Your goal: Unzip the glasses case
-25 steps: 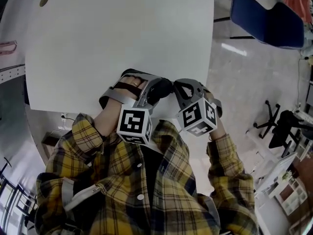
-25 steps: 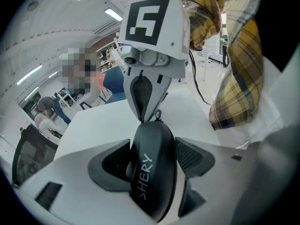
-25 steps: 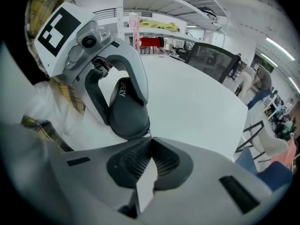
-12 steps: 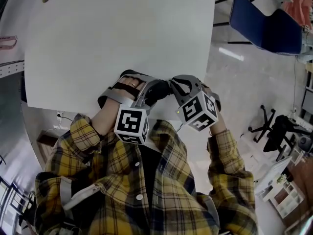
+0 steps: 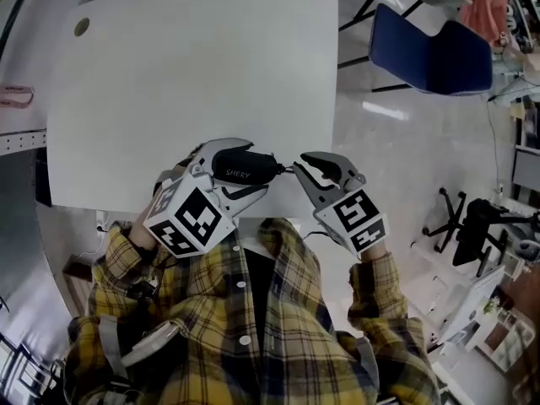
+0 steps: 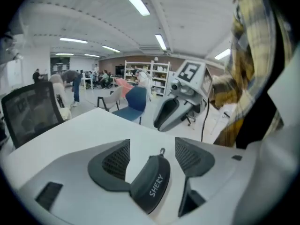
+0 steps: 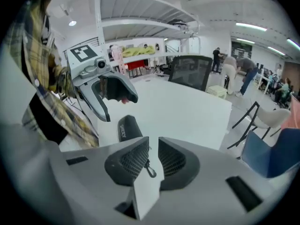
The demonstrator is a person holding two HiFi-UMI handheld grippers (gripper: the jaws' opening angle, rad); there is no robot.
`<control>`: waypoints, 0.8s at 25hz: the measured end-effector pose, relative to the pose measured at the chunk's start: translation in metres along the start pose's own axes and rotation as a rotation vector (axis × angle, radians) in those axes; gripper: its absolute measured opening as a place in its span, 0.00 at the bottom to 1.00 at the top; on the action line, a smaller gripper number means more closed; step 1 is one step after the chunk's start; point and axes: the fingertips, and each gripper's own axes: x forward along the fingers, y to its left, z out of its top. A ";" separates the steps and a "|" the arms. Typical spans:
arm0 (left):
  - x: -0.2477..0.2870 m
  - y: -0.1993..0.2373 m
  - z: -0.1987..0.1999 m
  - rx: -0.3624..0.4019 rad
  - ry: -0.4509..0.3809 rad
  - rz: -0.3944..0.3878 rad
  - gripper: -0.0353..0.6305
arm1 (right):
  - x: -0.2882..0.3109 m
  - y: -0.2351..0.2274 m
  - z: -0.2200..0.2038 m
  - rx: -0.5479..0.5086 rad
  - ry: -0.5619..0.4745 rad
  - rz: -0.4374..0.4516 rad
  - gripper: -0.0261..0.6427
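Pinching the zip pull (image 7: 149,167) at the table's (image 5: 194,74) near edge
Fingers of the right gripper (image 5: 299,168) nearly meet on the pull; left gripper (image 5: 253,169) fingers stand apart round the black case (image 5: 239,165), one touching it.

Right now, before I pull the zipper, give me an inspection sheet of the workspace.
Surface: white table, with a round hole near its far left corner.
Job's things: black glasses case at the table's near edge, zipper pull at its right end.
Clutter: nothing seen.
Grippers: left gripper has its fingers apart with the case between them and a gap on one side; right gripper is closed on the zipper pull.
Cables: black cable hangs beside the right gripper.
Surroundings: blue chair beyond the table's right edge; black office chair on the floor to the right.
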 end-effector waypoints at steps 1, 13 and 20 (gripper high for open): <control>-0.012 0.004 0.017 -0.055 -0.060 0.012 0.52 | -0.010 0.000 0.014 0.029 -0.050 -0.015 0.10; -0.175 0.017 0.184 -0.355 -0.776 0.128 0.19 | -0.128 0.014 0.209 0.206 -0.662 -0.071 0.09; -0.211 0.012 0.203 -0.375 -0.838 0.252 0.07 | -0.150 0.039 0.246 0.193 -0.784 -0.026 0.05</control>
